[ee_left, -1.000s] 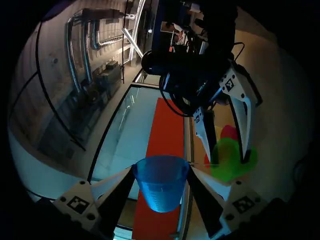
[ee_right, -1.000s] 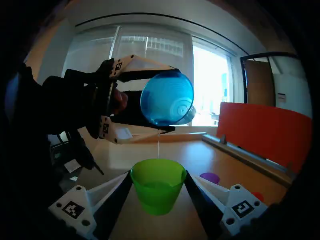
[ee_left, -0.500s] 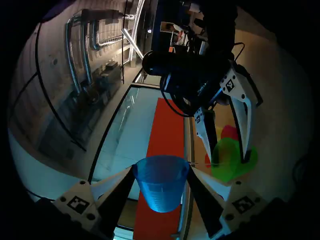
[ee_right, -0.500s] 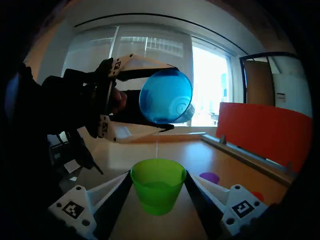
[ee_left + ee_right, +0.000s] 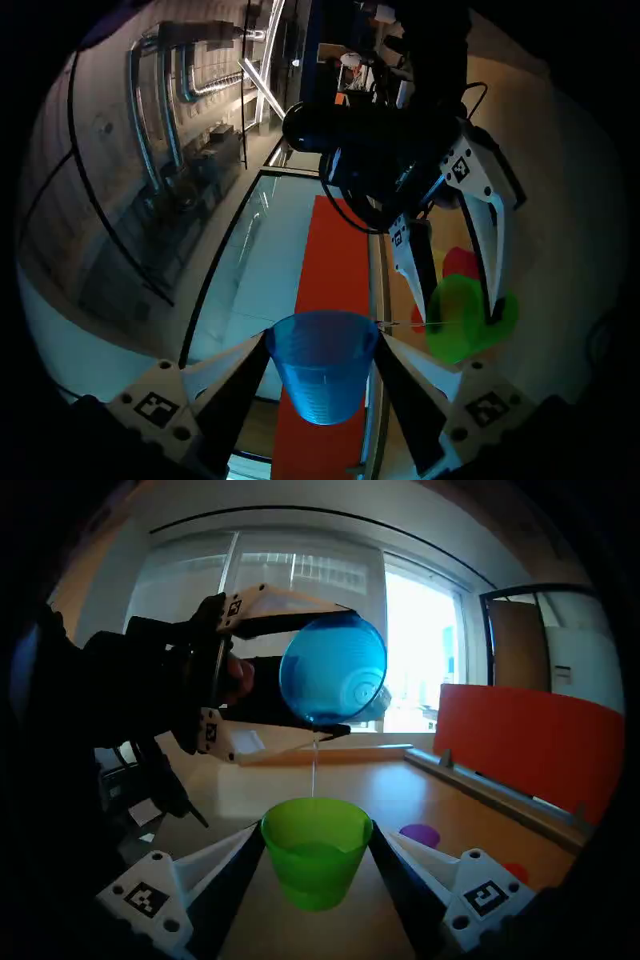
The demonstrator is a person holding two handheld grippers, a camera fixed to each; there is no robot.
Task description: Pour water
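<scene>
The left tool [image 5: 322, 352] is clamped on a translucent blue plastic cup [image 5: 322, 380], one finger on each side of the wall a little below the rim. In the right gripper view this cup is tipped far over on its side, above and just behind a translucent green plastic cup [image 5: 316, 860]. The right tool [image 5: 317, 842] grips the green cup upright across its middle, above the wooden desk [image 5: 448, 800]. A thin stream of water [image 5: 314, 768] falls from the blue cup's lip into the green one, which already holds some water.

Both cups look like thin, smooth plastic: light, a little springy, and likely slick when wet. I judge the green one is the heavier load as it fills, so a hold across the upper wall, under the rim where the taper resists slipping, suits it best. Too hard a squeeze would probably buckle the wall and slop water over the edge.
</scene>
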